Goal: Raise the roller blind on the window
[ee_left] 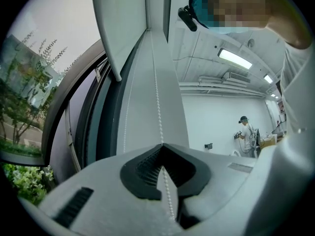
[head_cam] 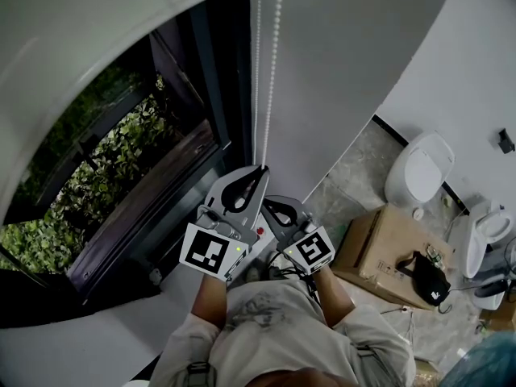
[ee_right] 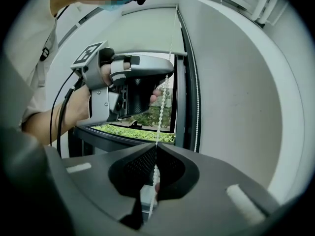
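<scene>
The pulling step is judged to be in hand. The bead chain (head_cam: 268, 71) is gripped by both grippers. The jaws of the left gripper (ee_left: 161, 145) are closed on the chain, and the beads are seen running up from the tips and down through the hollow behind them. The right gripper (ee_right: 155, 146) is held just below the left one, and its jaws are pinched shut on the same strand. A second strand is left hanging free beside the jaws.

The roller blind (ee_right: 142, 28) is found above and beyond both pairs of jaws. Its bottom edge is partway down the window (head_cam: 121, 160), with greenery shown beneath, so the raising is judged unfinished. A hand-over-hand pull is called for next: one pair of jaws to be loosened and shifted up the chain while the other holds, then drawn straight down.

A cardboard box (head_cam: 379, 244) is seen on the floor, well to the right of the jaws. It is closed, so its contents cannot be told. A black object (head_cam: 431, 282) is seen lying on its top.
</scene>
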`<state>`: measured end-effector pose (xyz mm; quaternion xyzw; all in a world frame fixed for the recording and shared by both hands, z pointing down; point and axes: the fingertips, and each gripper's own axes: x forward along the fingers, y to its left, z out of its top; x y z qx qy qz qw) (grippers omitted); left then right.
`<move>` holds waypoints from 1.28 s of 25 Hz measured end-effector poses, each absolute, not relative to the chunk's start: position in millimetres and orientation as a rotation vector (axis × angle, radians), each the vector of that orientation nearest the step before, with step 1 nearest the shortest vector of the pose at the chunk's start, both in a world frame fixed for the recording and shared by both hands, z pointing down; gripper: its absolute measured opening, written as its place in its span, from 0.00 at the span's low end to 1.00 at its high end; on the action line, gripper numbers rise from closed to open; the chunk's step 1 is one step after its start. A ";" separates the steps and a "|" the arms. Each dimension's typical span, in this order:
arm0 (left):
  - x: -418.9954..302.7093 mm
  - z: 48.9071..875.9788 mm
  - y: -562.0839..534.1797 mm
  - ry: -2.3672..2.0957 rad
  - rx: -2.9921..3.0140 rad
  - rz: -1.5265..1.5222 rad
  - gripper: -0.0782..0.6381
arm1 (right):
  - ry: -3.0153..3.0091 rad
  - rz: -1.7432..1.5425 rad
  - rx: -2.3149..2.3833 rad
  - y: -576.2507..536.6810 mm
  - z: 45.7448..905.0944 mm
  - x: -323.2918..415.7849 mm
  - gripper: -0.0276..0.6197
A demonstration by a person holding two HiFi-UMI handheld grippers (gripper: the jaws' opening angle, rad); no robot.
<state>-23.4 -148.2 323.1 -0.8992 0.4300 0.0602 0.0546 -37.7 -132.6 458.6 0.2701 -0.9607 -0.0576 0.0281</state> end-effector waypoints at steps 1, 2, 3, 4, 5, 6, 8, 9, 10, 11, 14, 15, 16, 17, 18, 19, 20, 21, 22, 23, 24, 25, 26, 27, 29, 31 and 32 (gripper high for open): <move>-23.8 327.3 -147.9 1.308 -2.739 0.176 0.12 | -2.960 -0.160 0.833 -132.1 463.1 -37.5 0.06; -24.4 331.0 -147.8 1.310 -2.746 0.171 0.12 | -2.955 -0.146 0.833 -131.9 467.2 -37.4 0.06; -25.0 334.2 -147.9 1.311 -2.753 0.166 0.12 | -2.949 -0.135 0.832 -132.0 470.8 -37.3 0.06; -25.7 337.2 -148.2 1.313 -2.759 0.162 0.12 | -2.944 -0.126 0.831 -132.5 474.0 -37.3 0.06; -26.3 340.1 -148.4 1.314 -2.765 0.157 0.12 | -2.938 -0.115 0.831 -132.8 477.0 -37.4 0.06; -26.7 343.0 -148.4 1.315 -2.771 0.150 0.12 | -2.932 -0.097 0.833 -132.8 480.0 -37.4 0.06; -26.8 348.7 -147.7 1.317 -2.780 0.139 0.12 | -2.922 -0.064 0.835 -132.4 486.0 -36.5 0.06; -26.4 351.2 -147.2 1.317 -2.785 0.134 0.12 | -2.918 -0.056 0.833 -132.2 488.5 -35.8 0.06; -25.9 353.6 -146.9 1.317 -2.790 0.129 0.12 | -2.914 -0.046 0.832 -132.0 490.9 -35.3 0.06; -25.6 356.0 -146.7 1.318 -2.796 0.124 0.12 | -2.910 -0.035 0.831 -131.7 493.0 -35.2 0.06; -25.8 363.9 -146.6 1.322 -2.812 0.121 0.12 | -2.903 -0.014 0.825 -131.2 500.2 -36.8 0.06; -26.1 366.7 -146.5 1.323 -2.816 0.114 0.12 | -2.899 -0.013 0.821 -131.1 503.3 -37.2 0.06; -26.4 369.9 -146.5 1.326 -2.821 0.103 0.12 | -2.894 -0.016 0.815 -131.1 506.8 -37.4 0.06; -27.0 373.5 -146.5 1.330 -2.826 0.094 0.12 | -2.888 -0.015 0.811 -130.9 510.5 -37.5 0.06; -27.8 377.3 -146.4 1.335 -2.831 0.087 0.12 | -2.883 -0.005 0.808 -130.4 514.1 -37.6 0.06; -28.6 380.8 -146.1 1.340 -2.837 0.082 0.12 | -2.877 0.008 0.807 -129.8 517.4 -37.7 0.06; -29.2 383.5 -145.5 1.343 -2.843 0.079 0.12 | -2.874 0.018 0.805 -129.1 520.1 -37.8 0.06; -29.7 385.3 -144.9 1.346 -2.847 0.077 0.12 | -2.872 0.025 0.804 -128.5 521.8 -37.9 0.06; -30.1 386.3 -144.5 1.348 -2.850 0.076 0.12 | -2.872 0.029 0.803 -128.1 522.6 -38.3 0.06; -30.3 386.6 -144.3 1.349 -2.852 0.076 0.12 | -2.873 0.030 0.802 -127.9 522.6 -39.2 0.06; -30.3 386.7 -144.3 1.350 -2.852 0.077 0.12 | -2.873 0.030 0.801 -127.6 522.4 -40.4 0.06; -30.2 386.8 -144.4 1.351 -2.852 0.078 0.12 | -2.872 0.028 0.798 -127.2 522.1 -41.6 0.06; -29.9 386.8 -144.4 1.352 -2.852 0.079 0.12 | -2.871 0.026 0.796 -126.7 522.0 -42.2 0.06; -29.5 386.8 -144.2 1.353 -2.852 0.080 0.12 | -2.870 0.025 0.795 -126.0 521.9 -42.2 0.06; -28.6 386.5 -143.0 1.354 -2.852 0.083 0.12 | -2.871 0.028 0.799 -124.7 521.6 -40.7 0.06; -27.9 385.7 -141.8 1.353 -2.850 0.084 0.12 | -2.876 0.032 0.801 -123.3 521.0 -39.0 0.07; -27.7 385.6 -141.5 1.354 -2.850 0.087 0.12 | -2.879 0.033 0.801 -122.6 520.7 -38.2 0.07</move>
